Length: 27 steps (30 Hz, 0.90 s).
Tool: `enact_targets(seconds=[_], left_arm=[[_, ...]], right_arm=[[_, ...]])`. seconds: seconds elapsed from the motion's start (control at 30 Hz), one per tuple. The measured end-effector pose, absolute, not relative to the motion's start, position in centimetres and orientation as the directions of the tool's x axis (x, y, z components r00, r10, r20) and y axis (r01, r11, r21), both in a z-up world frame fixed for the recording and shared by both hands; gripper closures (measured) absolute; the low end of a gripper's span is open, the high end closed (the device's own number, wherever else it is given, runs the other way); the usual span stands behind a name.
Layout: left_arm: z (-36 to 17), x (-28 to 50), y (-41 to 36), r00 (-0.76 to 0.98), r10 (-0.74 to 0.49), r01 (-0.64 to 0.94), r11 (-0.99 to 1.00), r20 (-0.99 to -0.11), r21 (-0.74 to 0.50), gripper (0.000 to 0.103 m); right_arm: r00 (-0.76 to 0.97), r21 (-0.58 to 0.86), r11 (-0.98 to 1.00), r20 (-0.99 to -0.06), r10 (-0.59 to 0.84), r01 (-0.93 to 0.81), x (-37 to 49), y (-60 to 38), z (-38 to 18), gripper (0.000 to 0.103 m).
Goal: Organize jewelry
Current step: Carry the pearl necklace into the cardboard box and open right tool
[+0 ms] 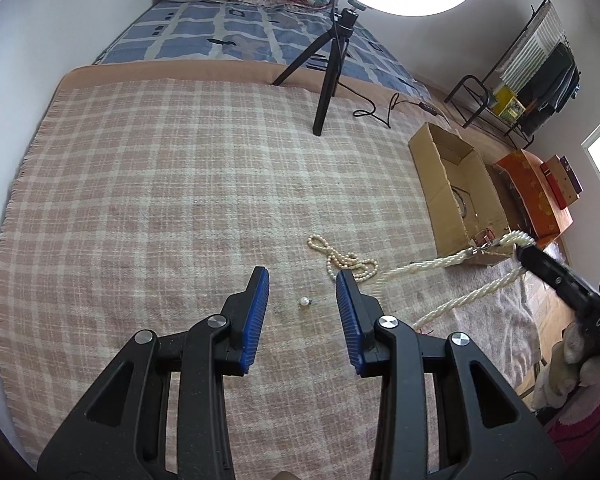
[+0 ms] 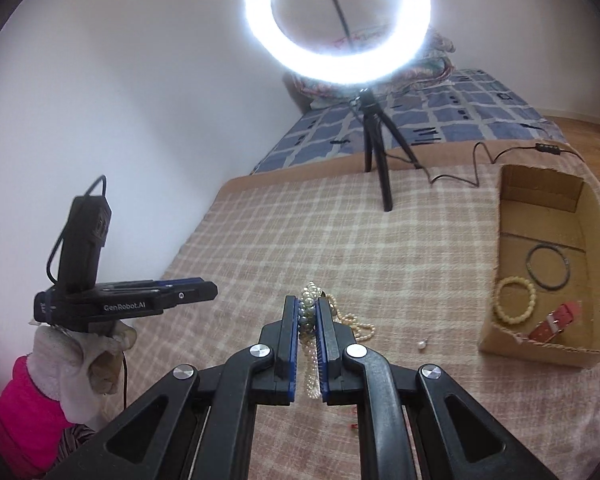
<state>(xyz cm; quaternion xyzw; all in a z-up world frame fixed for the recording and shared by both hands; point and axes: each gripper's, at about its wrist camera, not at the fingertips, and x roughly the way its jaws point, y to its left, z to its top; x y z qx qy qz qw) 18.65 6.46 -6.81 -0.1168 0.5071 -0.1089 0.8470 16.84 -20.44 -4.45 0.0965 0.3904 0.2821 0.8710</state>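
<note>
My left gripper [image 1: 302, 280] is open above the plaid blanket, with a single pearl earring [image 1: 304, 301] lying between its fingers. A thin pearl necklace [image 1: 342, 258] lies just beyond its right finger. My right gripper [image 2: 305, 310] is shut on a thick twisted pearl necklace [image 2: 309, 316] and holds it lifted; in the left wrist view the necklace [image 1: 440, 264] hangs in two strands from the right gripper [image 1: 518, 246] beside the cardboard box [image 1: 432, 184]. The box [image 2: 540, 346] holds a cream bead bracelet [image 2: 514, 299], a dark bangle [image 2: 548, 266] and a red strap [image 2: 556, 320].
A ring light on a black tripod [image 1: 332, 72] stands at the blanket's far edge, its cable [image 2: 476, 168] trailing right. An orange box [image 1: 536, 192] sits beyond the cardboard box. The thin necklace [image 2: 354, 322] and the earring [image 2: 421, 345] lie right of my right gripper.
</note>
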Motion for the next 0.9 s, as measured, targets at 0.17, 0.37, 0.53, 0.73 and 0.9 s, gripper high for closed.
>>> enact_targets(seconds=[0.17,0.37,0.53,0.73,0.9], left_arm=[[-7.1,19.1,5.1,0.449,-0.312,0.085,0.948,-0.837,-0.307,0.068],[-7.3,19.4,3.9,0.44,-0.317,0.101,0.947,-0.84,-0.304,0.068],[-7.7,19.6,3.6,0.433,-0.316,0.101,0.948,-0.844,-0.303,0.068],[-8.5,19.9,2.8,0.417,-0.312,0.108,0.95,-0.854,-0.294,0.068],[-8.9,20.2,2.2,0.406,-0.313,0.121,0.95,-0.859,-0.29,0.068]], right_arm=[[0.602,0.391,0.832,-0.575,0.555,-0.394,17.2,-23.1,-1.8,0.097],[0.695,0.378,0.854,-0.504,0.514,-0.358,18.2,-26.7,2.0,0.097],[0.744,0.335,0.885,-0.488,0.457,-0.324,20.1,-29.1,3.7,0.097],[0.777,0.262,0.932,-0.52,0.355,-0.251,23.7,-31.3,3.1,0.097],[0.8,0.184,0.968,-0.548,0.245,-0.17,26.7,-33.1,1.9,0.097]])
